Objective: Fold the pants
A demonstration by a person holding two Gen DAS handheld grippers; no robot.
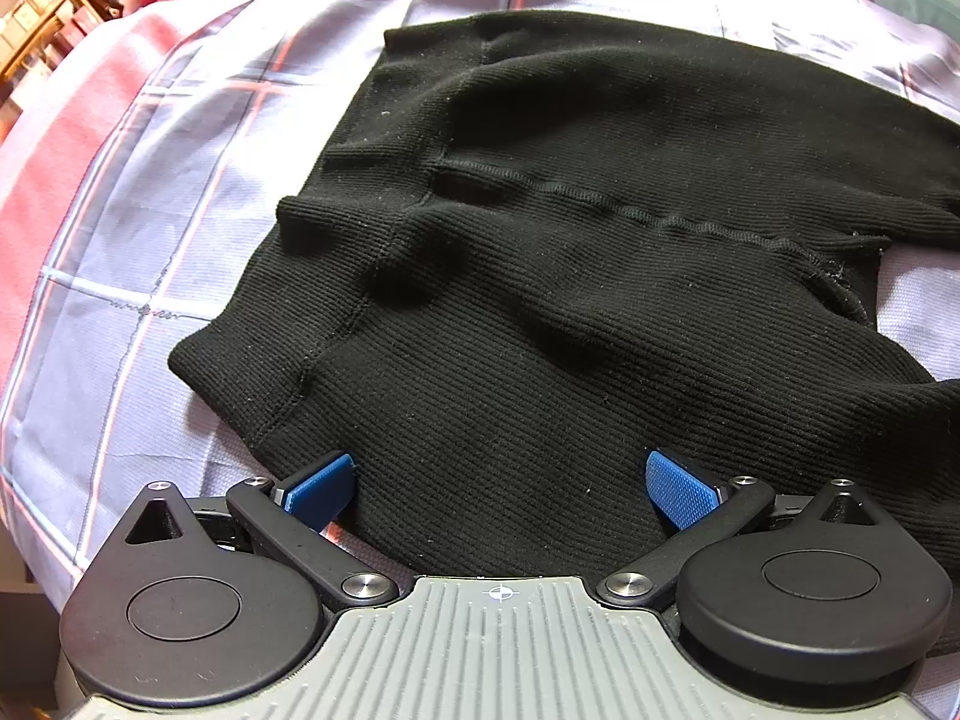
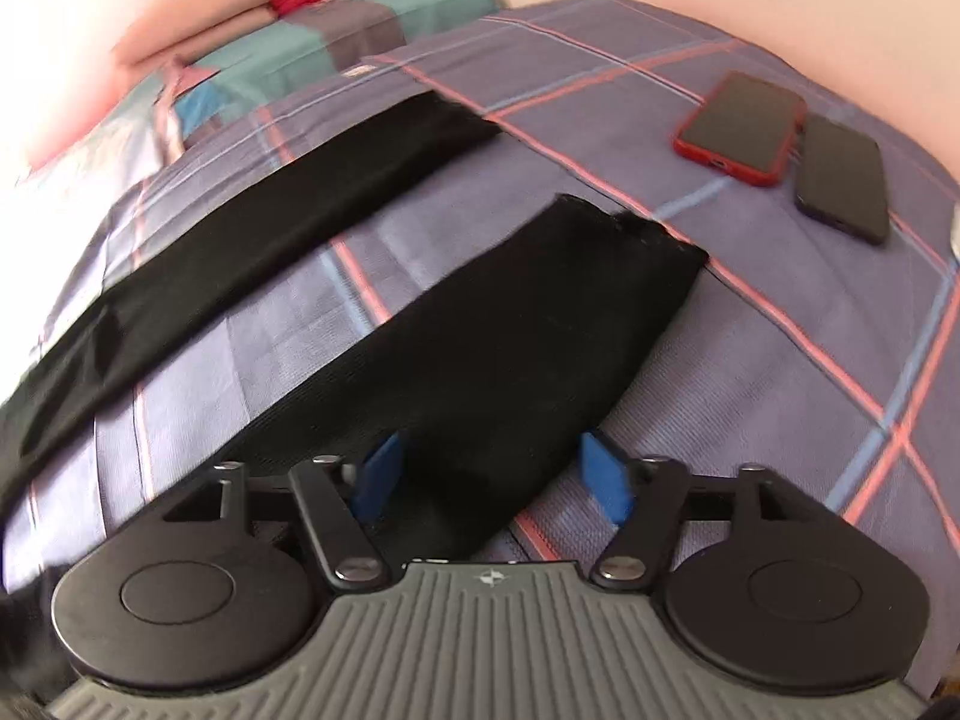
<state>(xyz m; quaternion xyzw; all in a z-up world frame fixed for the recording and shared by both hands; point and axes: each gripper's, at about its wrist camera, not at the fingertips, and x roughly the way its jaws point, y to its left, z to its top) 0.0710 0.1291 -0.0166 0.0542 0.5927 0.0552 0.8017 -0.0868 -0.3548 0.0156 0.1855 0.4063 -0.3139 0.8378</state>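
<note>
Black ribbed pants [image 1: 600,240] lie rumpled on the plaid bedsheet [image 1: 150,210], the left gripper [image 1: 501,489] spread wide over their waist. From the right wrist, the right gripper [image 2: 489,474] straddles one leg [image 2: 480,330], pads apart, not pinching; closing off-centre could catch the sheet or miss the fabric.

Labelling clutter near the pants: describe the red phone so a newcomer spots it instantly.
In the right wrist view, start from the checked bedsheet and go past the end of the nearer black pant leg. Two phones lie side by side there. The red phone is the farther one, with a bright red case; its neighbour, the dark phone, has none.
</note>
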